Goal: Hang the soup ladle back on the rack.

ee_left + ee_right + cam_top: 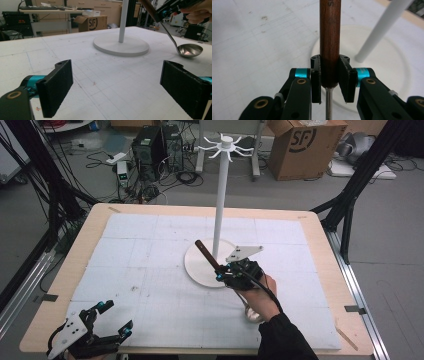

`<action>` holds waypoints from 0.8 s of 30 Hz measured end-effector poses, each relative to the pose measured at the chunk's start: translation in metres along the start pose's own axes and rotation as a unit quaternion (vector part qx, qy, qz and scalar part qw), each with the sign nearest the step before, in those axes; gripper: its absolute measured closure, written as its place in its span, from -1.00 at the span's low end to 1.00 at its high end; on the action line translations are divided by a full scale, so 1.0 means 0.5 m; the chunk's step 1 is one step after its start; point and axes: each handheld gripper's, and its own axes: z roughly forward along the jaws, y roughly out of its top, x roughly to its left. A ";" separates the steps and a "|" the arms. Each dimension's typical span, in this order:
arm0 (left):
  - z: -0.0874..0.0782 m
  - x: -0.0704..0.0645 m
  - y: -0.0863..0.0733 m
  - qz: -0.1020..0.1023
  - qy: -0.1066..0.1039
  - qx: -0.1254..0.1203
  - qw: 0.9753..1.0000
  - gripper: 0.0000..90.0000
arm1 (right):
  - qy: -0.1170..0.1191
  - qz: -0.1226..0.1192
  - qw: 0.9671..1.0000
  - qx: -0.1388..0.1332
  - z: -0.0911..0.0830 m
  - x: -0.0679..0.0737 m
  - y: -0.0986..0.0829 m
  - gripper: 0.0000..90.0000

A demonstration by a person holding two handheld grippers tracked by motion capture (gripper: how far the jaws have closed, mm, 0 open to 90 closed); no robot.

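Ladle handle clamped between right gripper jaws; left gripper jaws wide.

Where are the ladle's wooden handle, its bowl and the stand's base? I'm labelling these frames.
wooden handle (330, 37), right gripper view, mid-shaft.
bowl (190, 50), left gripper view, inner hollow.
stand's base (112, 46), left gripper view, bare disc top.

One ladle, one white stand, two grippers.
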 end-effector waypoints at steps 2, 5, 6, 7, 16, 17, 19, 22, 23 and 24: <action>0.000 0.000 0.000 0.001 0.000 0.001 1.000 -0.74 | -0.003 0.006 1.000 -0.012 -0.013 -0.008 -0.004 0.66; 0.000 0.000 0.000 0.002 0.001 0.001 1.000 -0.74 | -0.009 0.010 0.999 -0.030 -0.030 -0.016 -0.009 0.66; 0.000 0.001 0.000 0.002 0.001 0.002 1.000 -0.74 | -0.009 0.010 0.999 -0.030 -0.030 -0.016 -0.009 0.66; 0.000 0.001 -0.001 0.002 0.002 0.003 1.000 -0.74 | -0.014 0.010 0.999 -0.038 -0.036 -0.019 -0.012 0.66; 0.001 0.001 -0.001 0.003 0.003 0.004 1.000 -0.74 | -0.033 0.017 0.996 -0.083 -0.087 -0.035 -0.021 0.66; 0.001 0.001 -0.001 0.003 0.003 0.004 1.000 -0.74 | -0.033 0.017 0.996 -0.083 -0.087 -0.035 -0.021 0.66; 0.002 0.000 -0.001 0.003 0.003 0.005 1.000 -0.74 | -0.039 0.015 0.995 -0.093 -0.096 -0.038 -0.018 0.66; 0.003 0.001 -0.002 0.002 0.004 0.004 1.000 -0.74 | -0.039 0.022 0.993 -0.108 -0.110 -0.044 -0.012 0.66; 0.003 0.001 -0.002 0.003 0.004 0.005 1.000 -0.74 | -0.037 0.026 0.992 -0.115 -0.115 -0.047 -0.009 0.66; 0.004 0.001 -0.002 0.003 0.004 0.004 1.000 -0.74 | -0.037 0.032 0.990 -0.130 -0.130 -0.054 0.000 0.66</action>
